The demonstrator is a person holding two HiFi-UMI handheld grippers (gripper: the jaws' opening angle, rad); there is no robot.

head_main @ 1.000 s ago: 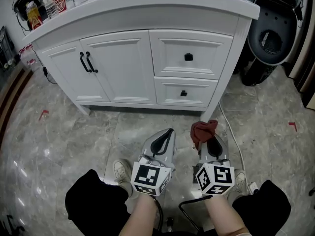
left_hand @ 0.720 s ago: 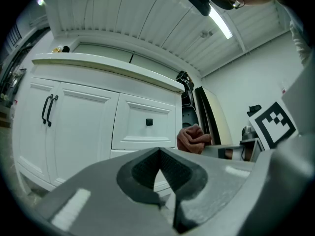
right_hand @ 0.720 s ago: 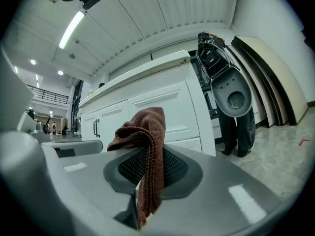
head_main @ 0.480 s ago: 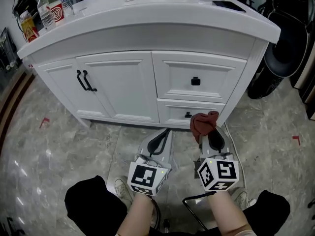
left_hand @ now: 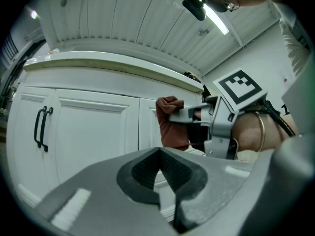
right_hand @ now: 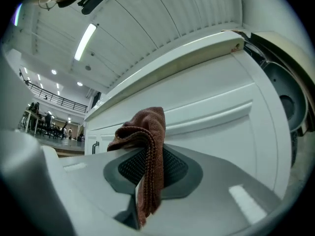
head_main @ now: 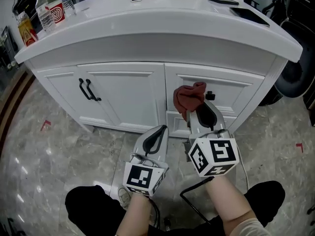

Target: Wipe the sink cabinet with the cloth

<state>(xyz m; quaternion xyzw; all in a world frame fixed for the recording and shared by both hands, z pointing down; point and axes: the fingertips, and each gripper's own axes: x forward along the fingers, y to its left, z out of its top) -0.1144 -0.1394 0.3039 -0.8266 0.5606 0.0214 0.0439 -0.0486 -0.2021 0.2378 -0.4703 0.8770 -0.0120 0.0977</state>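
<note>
The white sink cabinet (head_main: 123, 90) fills the upper head view, with two doors on the left and drawers on the right. My right gripper (head_main: 201, 113) is shut on a rust-brown cloth (head_main: 188, 98), held up in front of the upper drawer (head_main: 236, 90) near its black knob; whether the cloth touches the drawer I cannot tell. The right gripper view shows the cloth (right_hand: 145, 146) pinched between the jaws, bunched above them. My left gripper (head_main: 156, 137) is shut and empty, lower, pointing at the cabinet base. The left gripper view shows the cloth (left_hand: 169, 124) ahead.
Bottles and a red box (head_main: 55, 9) stand on the countertop's left end; dark flat items (head_main: 243, 11) lie at its right. Black door handles (head_main: 88, 89) sit on the left doors. A black cable loop (head_main: 189, 200) lies on the marble floor by my knees.
I have come closer to the cabinet. The right gripper rose with the cloth from floor level up to the upper drawer front. The left gripper stayed low and shut.
</note>
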